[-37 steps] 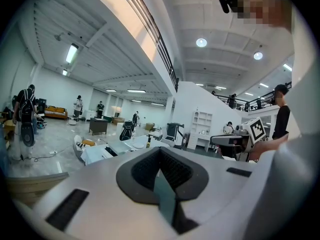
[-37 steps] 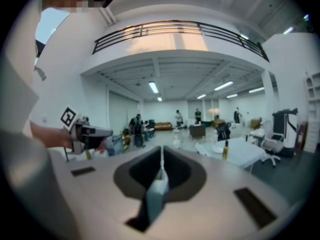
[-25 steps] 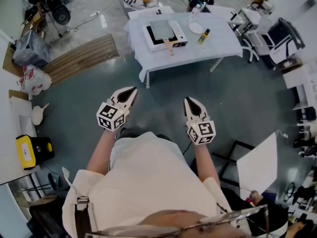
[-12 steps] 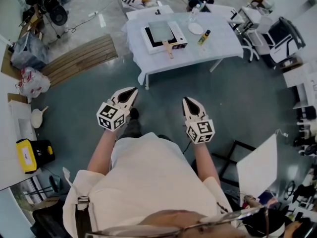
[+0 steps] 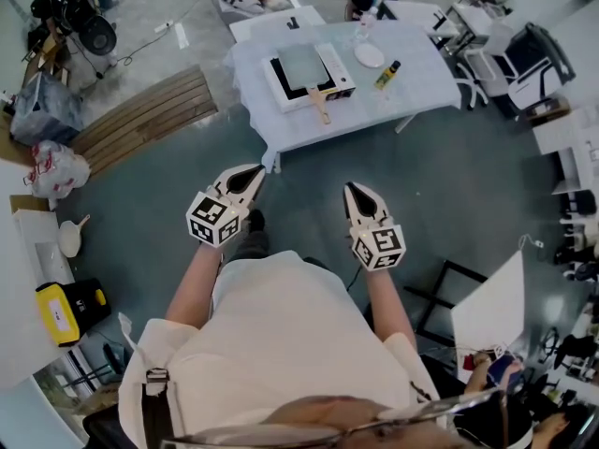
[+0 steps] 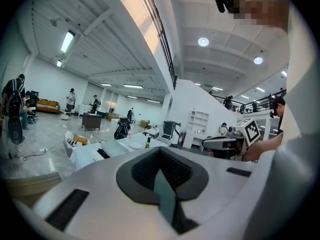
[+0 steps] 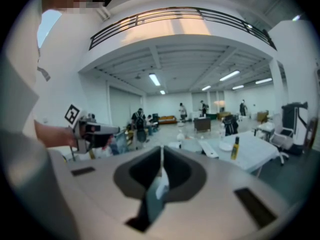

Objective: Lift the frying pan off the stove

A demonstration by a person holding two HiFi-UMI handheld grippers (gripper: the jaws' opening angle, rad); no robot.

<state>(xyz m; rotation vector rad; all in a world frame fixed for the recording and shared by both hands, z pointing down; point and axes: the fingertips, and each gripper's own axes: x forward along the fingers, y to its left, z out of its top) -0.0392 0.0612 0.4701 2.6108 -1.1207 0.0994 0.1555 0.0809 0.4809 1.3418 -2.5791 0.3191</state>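
Note:
A square grey frying pan (image 5: 303,63) with a wooden handle (image 5: 321,110) sits on a white-and-black stove (image 5: 278,83). The stove stands on a white-clothed table (image 5: 412,87) far ahead across the floor. My left gripper (image 5: 251,174) and right gripper (image 5: 354,192) are held in front of the person's body, well short of the table. Both are shut with nothing between the jaws. The left gripper view shows its shut jaws (image 6: 160,150) and the distant table (image 6: 95,156). In the right gripper view, beyond the shut jaws (image 7: 161,153), are the stove (image 7: 207,150) and the table (image 7: 255,151).
A yellow bottle (image 5: 385,72) and a white plate (image 5: 370,54) share the table. A wooden pallet (image 5: 140,110) lies to the left, office chairs (image 5: 533,59) stand at the right, and a white board (image 5: 491,309) and a yellow case (image 5: 62,310) are nearby. People stand far back in the hall.
The person has stepped forward, with a foot now showing between the grippers. The scene has shifted slightly in the head view. Both grippers stay shut in the same pose.

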